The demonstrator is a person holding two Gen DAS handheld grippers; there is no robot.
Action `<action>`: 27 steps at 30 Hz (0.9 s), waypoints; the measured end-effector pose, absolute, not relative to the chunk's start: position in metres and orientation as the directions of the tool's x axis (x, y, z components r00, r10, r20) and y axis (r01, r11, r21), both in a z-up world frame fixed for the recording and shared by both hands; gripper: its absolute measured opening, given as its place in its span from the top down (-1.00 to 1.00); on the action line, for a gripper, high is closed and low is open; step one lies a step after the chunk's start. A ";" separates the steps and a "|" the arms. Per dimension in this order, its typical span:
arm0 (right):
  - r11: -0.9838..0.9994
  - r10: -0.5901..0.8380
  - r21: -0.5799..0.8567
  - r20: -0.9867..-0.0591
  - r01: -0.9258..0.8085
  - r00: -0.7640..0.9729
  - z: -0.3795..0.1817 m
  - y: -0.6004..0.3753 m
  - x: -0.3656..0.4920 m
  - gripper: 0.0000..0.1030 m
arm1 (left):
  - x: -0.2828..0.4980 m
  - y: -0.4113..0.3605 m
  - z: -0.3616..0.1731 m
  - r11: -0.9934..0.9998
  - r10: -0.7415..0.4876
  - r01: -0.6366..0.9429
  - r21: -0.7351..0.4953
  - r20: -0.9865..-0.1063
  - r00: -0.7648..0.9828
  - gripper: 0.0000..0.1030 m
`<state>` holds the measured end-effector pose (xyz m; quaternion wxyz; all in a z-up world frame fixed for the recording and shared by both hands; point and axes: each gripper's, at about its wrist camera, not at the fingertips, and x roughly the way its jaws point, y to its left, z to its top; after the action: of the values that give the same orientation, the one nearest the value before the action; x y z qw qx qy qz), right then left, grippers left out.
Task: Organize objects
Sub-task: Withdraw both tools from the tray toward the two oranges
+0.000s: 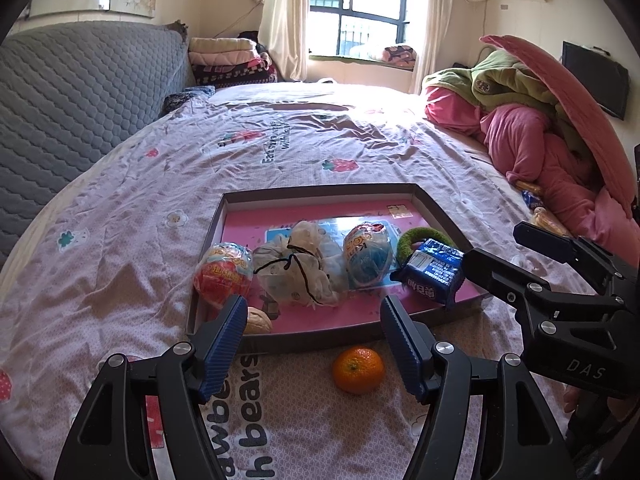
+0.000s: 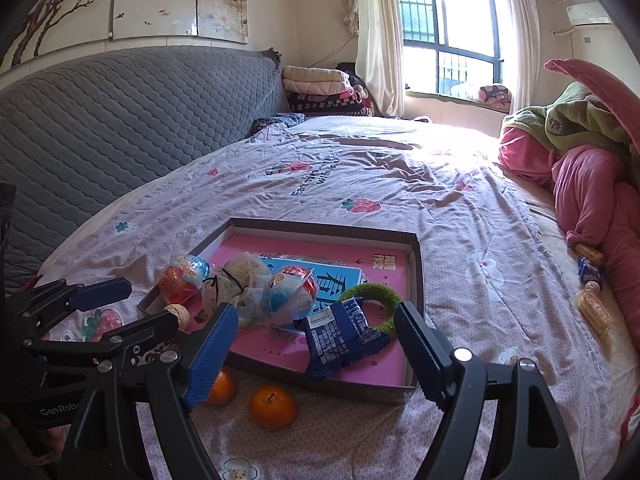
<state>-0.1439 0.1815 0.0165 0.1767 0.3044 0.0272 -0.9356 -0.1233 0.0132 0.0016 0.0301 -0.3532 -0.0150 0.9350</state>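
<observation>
Plainly both sets of fingers are spread and hold nothing: the left gripper (image 1: 312, 332) and the right gripper (image 2: 316, 340) hang just short of the tray (image 2: 416, 276) on the bed (image 1: 140, 208). Already inside lie two wrapped toy eggs (image 1: 224, 276), a bundled plastic bag (image 1: 300, 268), a blue snack packet (image 2: 340, 336), a green ring (image 2: 372, 292) and a walnut (image 1: 256, 320). Two oranges (image 2: 272, 406) wait outside its near wall, and more snacks (image 2: 592, 308) lie well apart by the pink blankets (image 2: 592, 192), so I judge roughly half remains.

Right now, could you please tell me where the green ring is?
The green ring lies inside the box near its right wall, partly under the blue snack packet.
</observation>
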 end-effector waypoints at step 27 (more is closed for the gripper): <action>-0.941 -0.290 0.052 -0.629 0.333 -0.721 -0.005 0.191 -0.112 -0.57 | -0.099 0.015 -0.009 -0.998 0.068 -0.057 -0.039 -0.690 -0.720 -0.39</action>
<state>-0.1123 0.1909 -0.0049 0.1681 0.3335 0.0324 -0.9271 -0.0994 0.0149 -0.0089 0.0339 -0.3725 -0.0073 0.9274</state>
